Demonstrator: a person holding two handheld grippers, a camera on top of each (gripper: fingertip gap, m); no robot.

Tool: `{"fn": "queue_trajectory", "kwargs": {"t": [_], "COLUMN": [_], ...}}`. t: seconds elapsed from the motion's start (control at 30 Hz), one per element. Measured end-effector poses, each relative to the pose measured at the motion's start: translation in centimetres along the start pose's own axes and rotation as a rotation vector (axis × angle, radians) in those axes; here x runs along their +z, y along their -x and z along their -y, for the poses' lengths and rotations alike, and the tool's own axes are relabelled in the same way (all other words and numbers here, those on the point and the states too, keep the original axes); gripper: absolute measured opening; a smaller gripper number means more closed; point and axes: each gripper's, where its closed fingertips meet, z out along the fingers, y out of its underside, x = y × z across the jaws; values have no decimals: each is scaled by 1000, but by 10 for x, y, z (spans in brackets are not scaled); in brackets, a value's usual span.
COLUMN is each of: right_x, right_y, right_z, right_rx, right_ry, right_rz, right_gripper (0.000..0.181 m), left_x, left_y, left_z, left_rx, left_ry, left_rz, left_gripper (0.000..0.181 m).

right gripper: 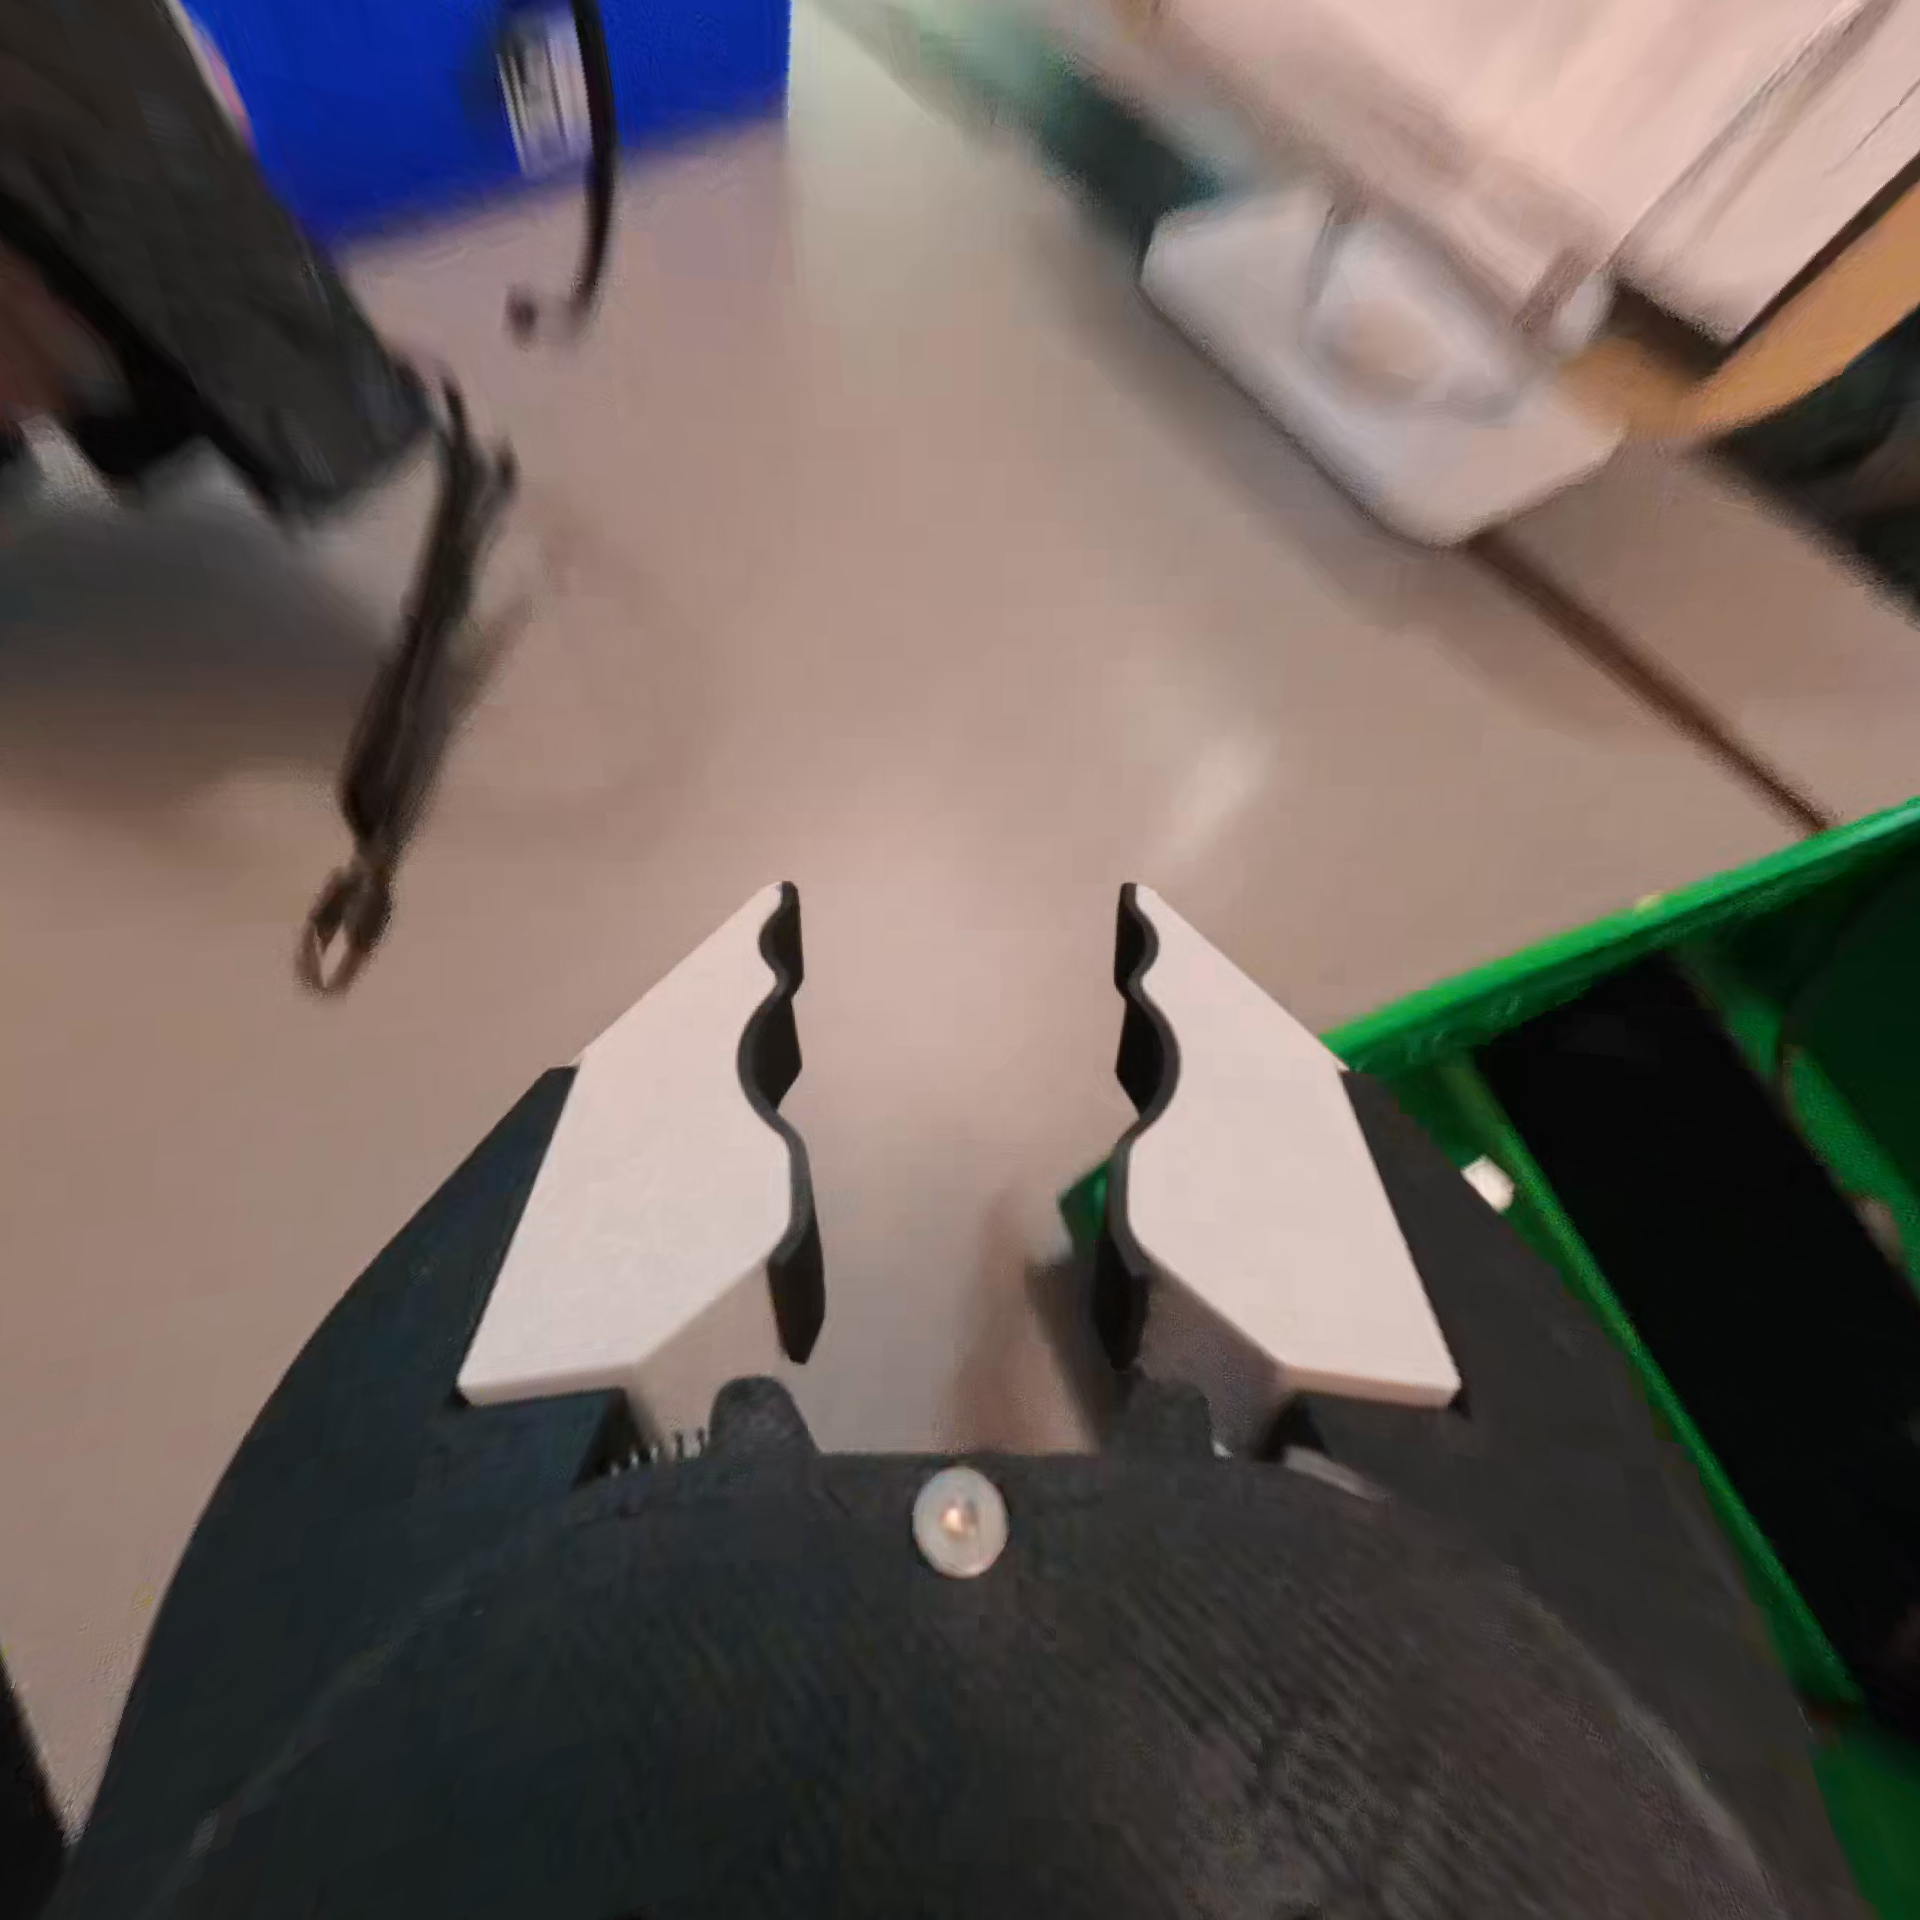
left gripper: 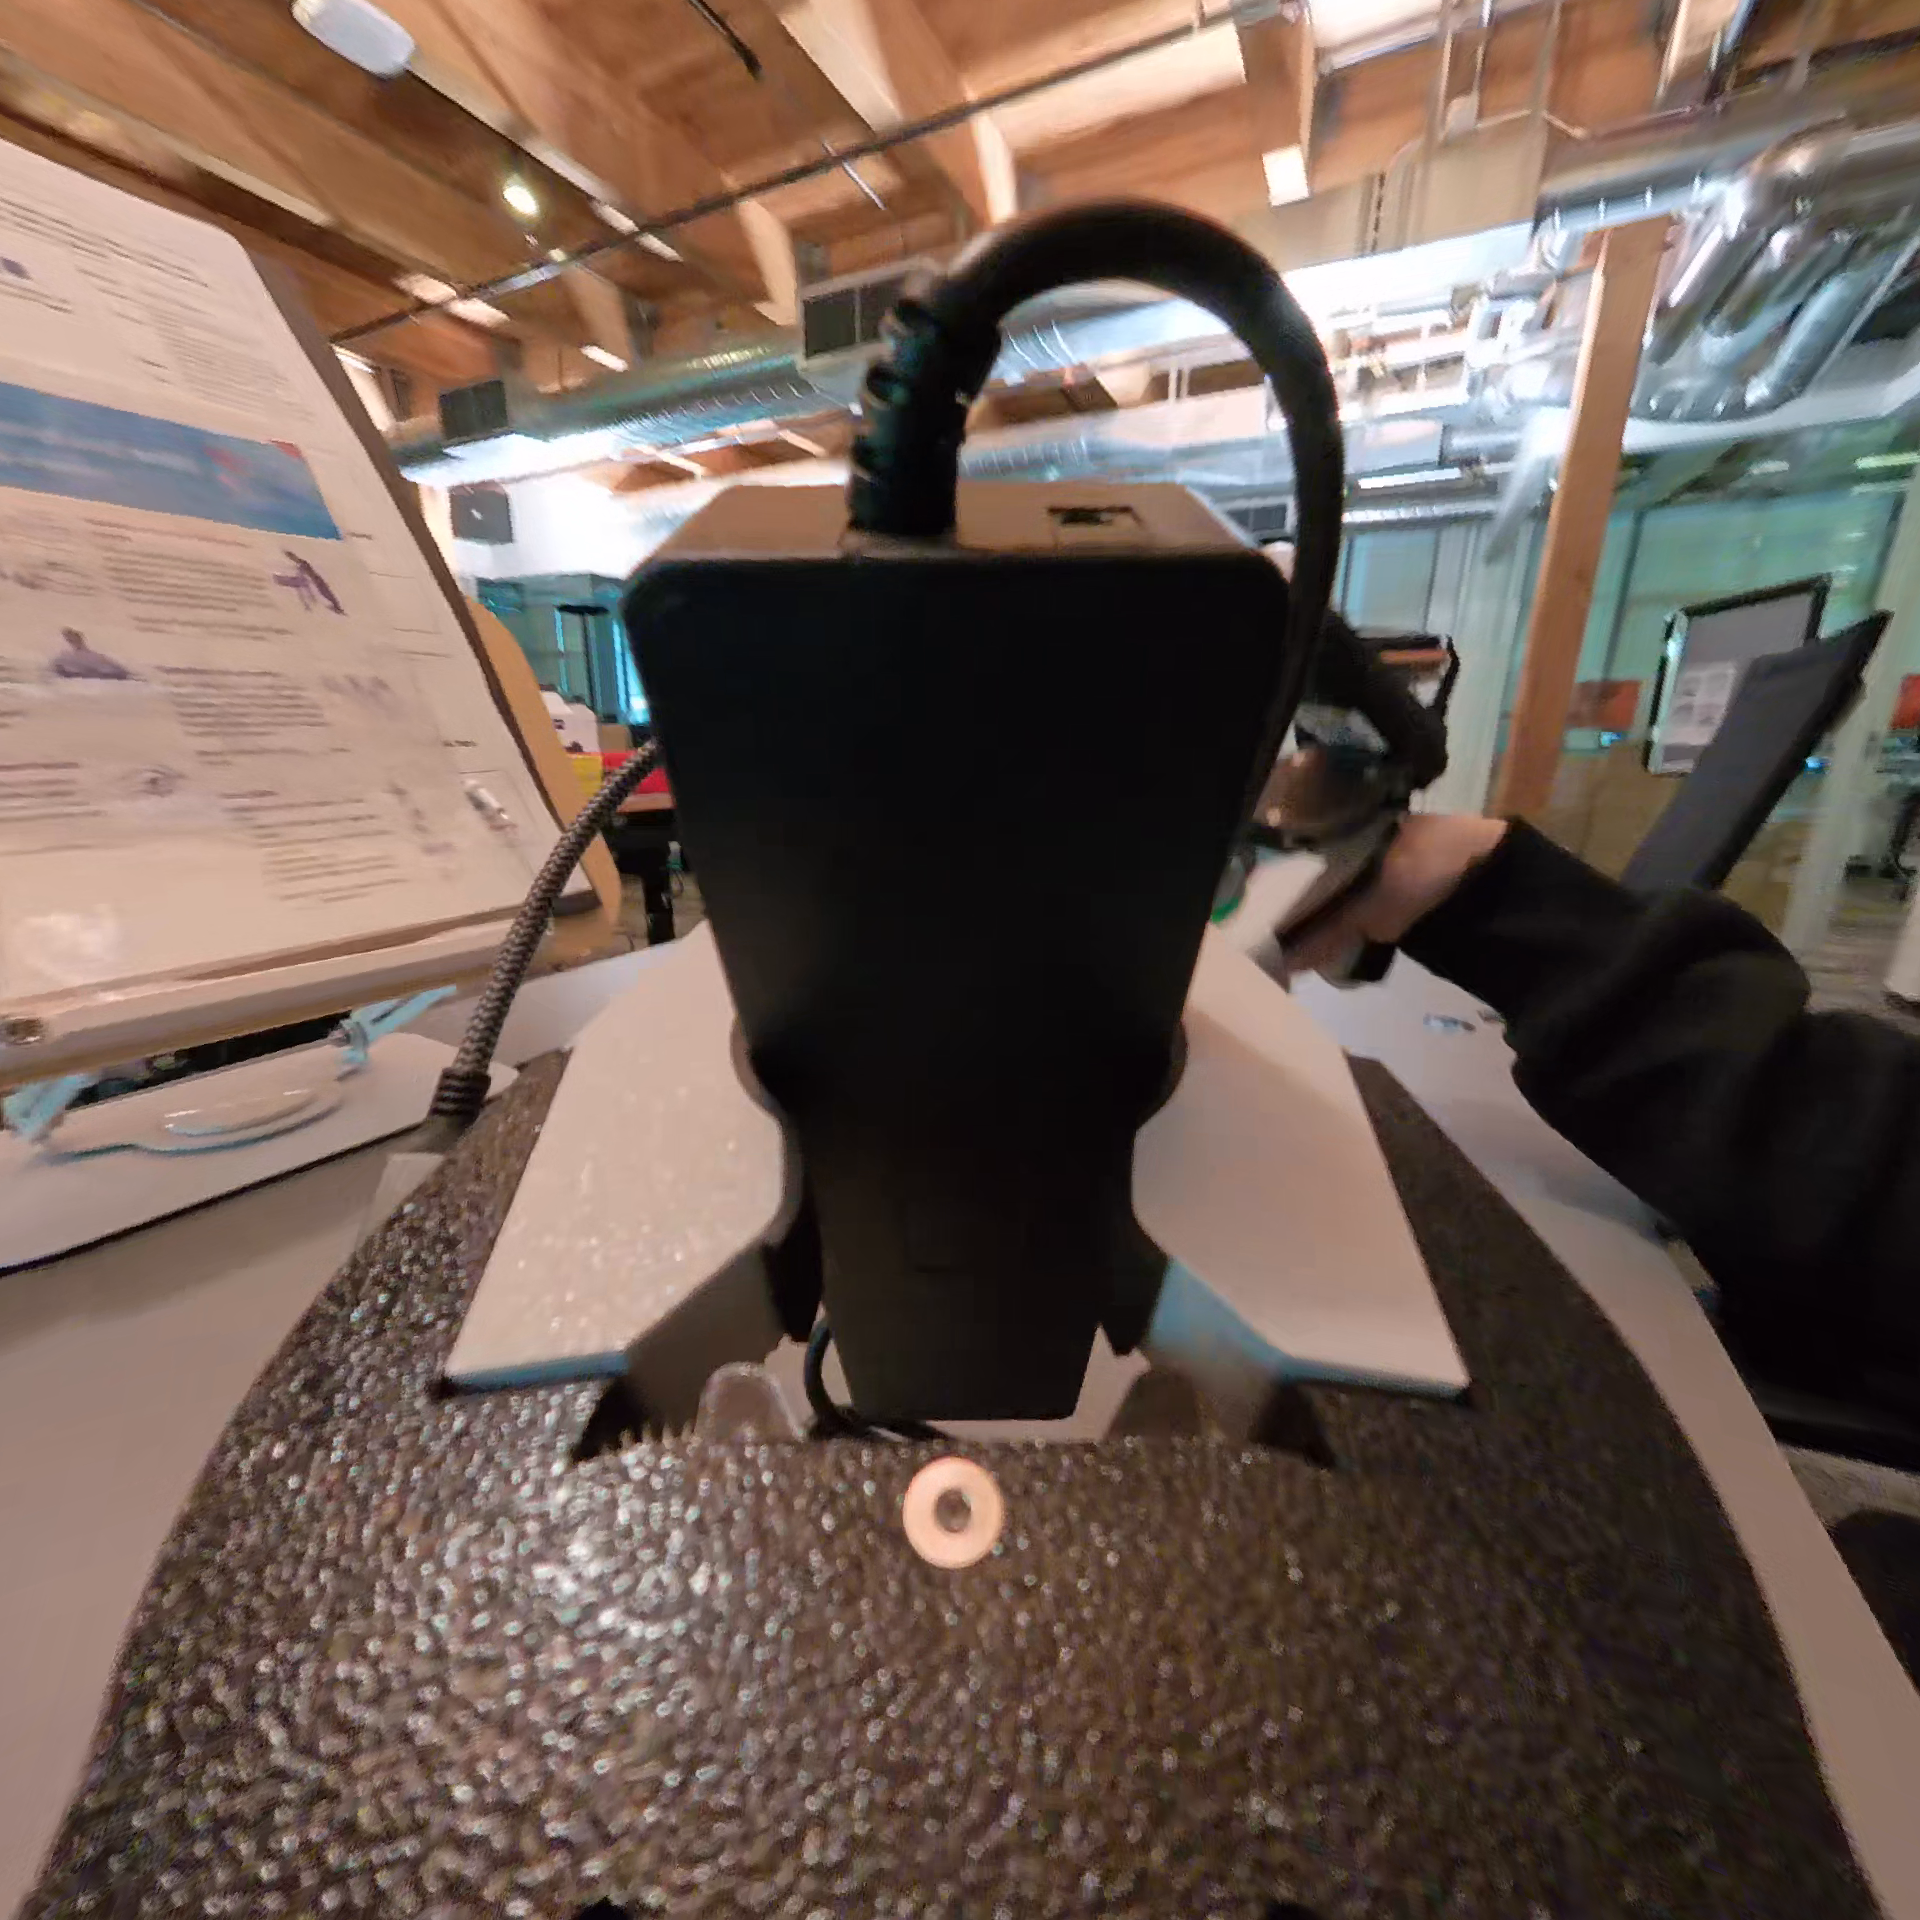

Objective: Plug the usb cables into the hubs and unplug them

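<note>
My left gripper [left gripper: 956, 987] is shut on a black USB hub [left gripper: 956, 810] and holds it upright, filling the middle of the left wrist view. A thick black cable [left gripper: 1247, 332] leaves the hub's top end and arcs over to the right. A grey braided cable [left gripper: 530, 914] hangs at the hub's left, with its end by my left finger [left gripper: 623, 1174]. My right gripper [right gripper: 956, 904] is open and empty above the beige table [right gripper: 935, 623]. It also shows in the left wrist view [left gripper: 1340, 790], held by a hand. A blurred black cable [right gripper: 416, 665] lies left of it on the table.
A tilted stand with a printed sheet [left gripper: 208, 623] stands at the left, with a white pad [left gripper: 239, 1122] below it; the pad also shows in the right wrist view [right gripper: 1382, 353]. A green box [right gripper: 1558, 956] sits right of my right gripper. A blue object [right gripper: 416, 104] is far left. A dark-sleeved arm [left gripper: 1662, 1039] reaches in.
</note>
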Motion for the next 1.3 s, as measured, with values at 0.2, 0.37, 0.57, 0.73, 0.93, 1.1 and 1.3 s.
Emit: {"fn": "queue_trajectory", "kwargs": {"t": [0.2, 0.37, 0.57, 0.73, 0.93, 1.1, 1.3], "right_x": [-52, -13, 21, 11, 10, 17, 20], "right_y": [85, 141, 144, 148, 145, 151, 151], "right_z": [121, 118, 99, 104, 99, 82, 80], "right_rx": [-129, -298, -350, -310, -358, -340, -338], "right_ry": [-656, -551, -404, -463, -390, -309, -333], "right_rz": [291, 383, 357, 415, 358, 439, 488], "right_gripper": [51, 49, 36, 30, 42, 25, 17], "left_x": [15, 22, 24, 25, 26, 26, 27], "left_y": [-35, -58, -67, -70, -73, -80, -82], "left_z": [-31, -52, -66, -67, -76, -83, -86], "left_rx": [44, 104, 138, 156, 222, 233, 226], "left_ry": [167, 254, 326, 328, 364, 393, 414], "left_rz": [-179, -272, -328, -332, -341, -373, -382], "left_gripper": [61, 61, 61, 60, 61, 61, 61]}}
